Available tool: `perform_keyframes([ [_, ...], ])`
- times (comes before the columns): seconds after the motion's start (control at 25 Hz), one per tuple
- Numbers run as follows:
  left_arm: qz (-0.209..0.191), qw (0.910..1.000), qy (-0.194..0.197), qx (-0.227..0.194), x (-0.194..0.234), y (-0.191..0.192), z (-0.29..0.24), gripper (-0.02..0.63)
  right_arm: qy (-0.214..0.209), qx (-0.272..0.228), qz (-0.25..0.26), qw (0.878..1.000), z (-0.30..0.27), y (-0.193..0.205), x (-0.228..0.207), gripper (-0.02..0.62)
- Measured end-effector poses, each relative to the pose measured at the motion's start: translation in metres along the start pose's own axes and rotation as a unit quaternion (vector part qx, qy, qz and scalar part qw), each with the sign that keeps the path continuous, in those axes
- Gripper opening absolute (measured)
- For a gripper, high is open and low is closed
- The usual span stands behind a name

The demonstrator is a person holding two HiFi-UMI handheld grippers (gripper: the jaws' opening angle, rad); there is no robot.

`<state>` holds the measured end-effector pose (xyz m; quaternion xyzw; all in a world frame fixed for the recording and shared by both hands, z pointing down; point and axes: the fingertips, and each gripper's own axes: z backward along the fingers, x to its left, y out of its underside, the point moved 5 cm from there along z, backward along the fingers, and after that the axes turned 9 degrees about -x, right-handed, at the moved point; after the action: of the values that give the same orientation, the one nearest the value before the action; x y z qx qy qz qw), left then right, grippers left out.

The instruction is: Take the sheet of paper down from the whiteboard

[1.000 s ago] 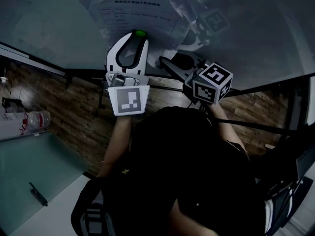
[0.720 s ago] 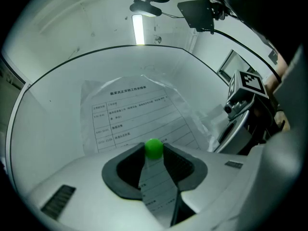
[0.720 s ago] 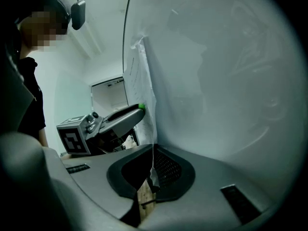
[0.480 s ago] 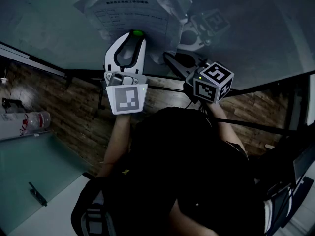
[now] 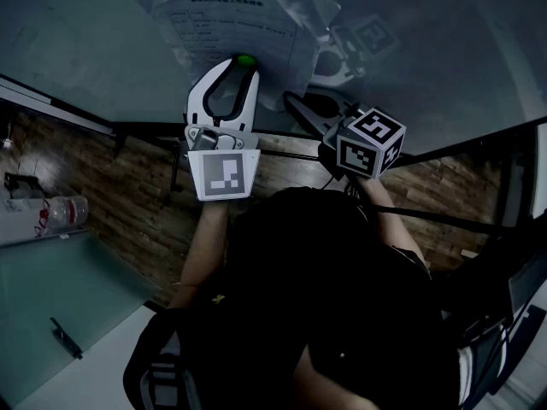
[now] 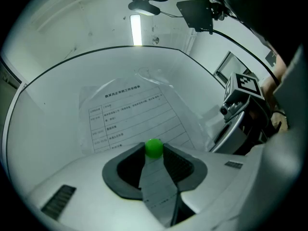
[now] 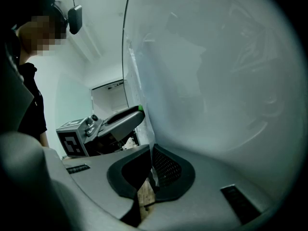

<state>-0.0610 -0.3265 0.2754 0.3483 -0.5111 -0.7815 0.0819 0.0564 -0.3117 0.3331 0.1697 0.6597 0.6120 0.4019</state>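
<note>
Left gripper (image 6: 154, 152) jaws clamped on green magnet (image 6: 154, 147) pinning sheet of paper (image 6: 130, 117) to whiteboard (image 5: 85, 49), right gripper (image 7: 150, 165) jaws closed on the sheet's edge.

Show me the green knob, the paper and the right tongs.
green knob (image 6: 154, 148), left gripper view, its centre.
paper (image 6: 131, 113), left gripper view, printed middle.
right tongs (image 7: 150, 154), right gripper view, between the tips.

sheet of paper (image 5: 235, 24): upper edge runs out at the head view's top border, lower edge hidden behind the left gripper (image 5: 239, 65). print too small to read. green magnet (image 5: 245, 59): only a sliver clears the jaws there. right gripper (image 5: 292, 102): jaw tips lost in shadow under the sheet's corner. right gripper view: sheet edge-on, face unseen.
</note>
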Motion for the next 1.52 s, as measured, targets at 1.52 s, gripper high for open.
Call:
perform_keyframes([
  [1.52,0.029,0.9993,0.022,0.003,-0.015,-0.011,0.039,0.135,0.011,0.019,-0.013,1.000,0.023,0.020,0.029,0.015],
])
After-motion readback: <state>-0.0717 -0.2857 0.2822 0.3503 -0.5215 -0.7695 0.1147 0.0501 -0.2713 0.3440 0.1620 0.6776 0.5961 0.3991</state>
